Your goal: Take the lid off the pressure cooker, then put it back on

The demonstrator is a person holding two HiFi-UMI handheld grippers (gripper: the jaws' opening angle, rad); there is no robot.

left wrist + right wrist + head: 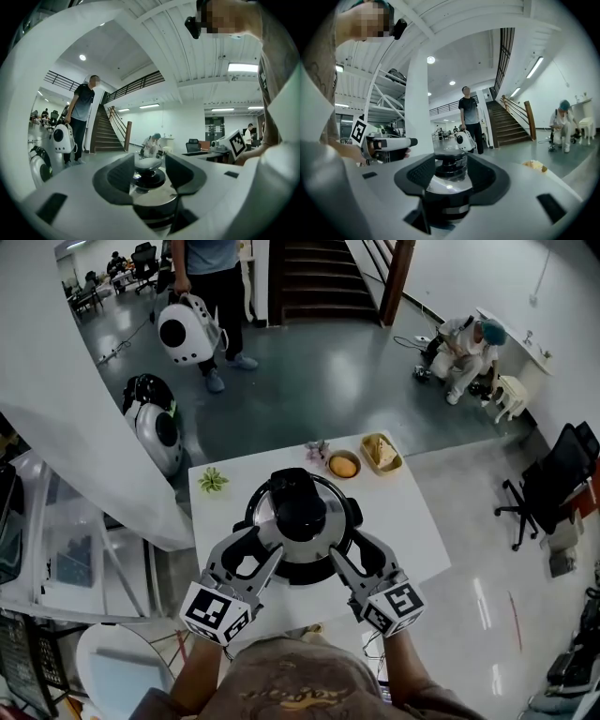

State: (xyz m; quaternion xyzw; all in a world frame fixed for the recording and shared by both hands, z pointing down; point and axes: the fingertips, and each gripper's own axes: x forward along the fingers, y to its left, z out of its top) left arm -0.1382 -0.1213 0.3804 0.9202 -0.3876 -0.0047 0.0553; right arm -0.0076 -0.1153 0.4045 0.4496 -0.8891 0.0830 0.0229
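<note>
The pressure cooker [302, 521] stands mid-table with its steel lid on, topped by a black knob [298, 495]. Both grippers sit at its near rim. My left gripper [262, 543] is at the near left, my right gripper [350, 545] at the near right. Both are open, and nothing is pressed between their pads. In the left gripper view the knob [149, 174] and the lid [154, 196] show in the gap between the spread fingers [119, 177]. The right gripper view frames the knob [451, 165] the same way between its fingers [485, 178], with my left gripper [389, 143] beyond.
On the white table [417, 531], behind the cooker, are a bowl with an orange item [343, 465], a bread basket [381, 453] and a green ornament [213, 480]. A person with a white round carrier [186, 331] stands on the floor beyond. Another person crouches [464, 351] at the right, near an office chair [553, 486].
</note>
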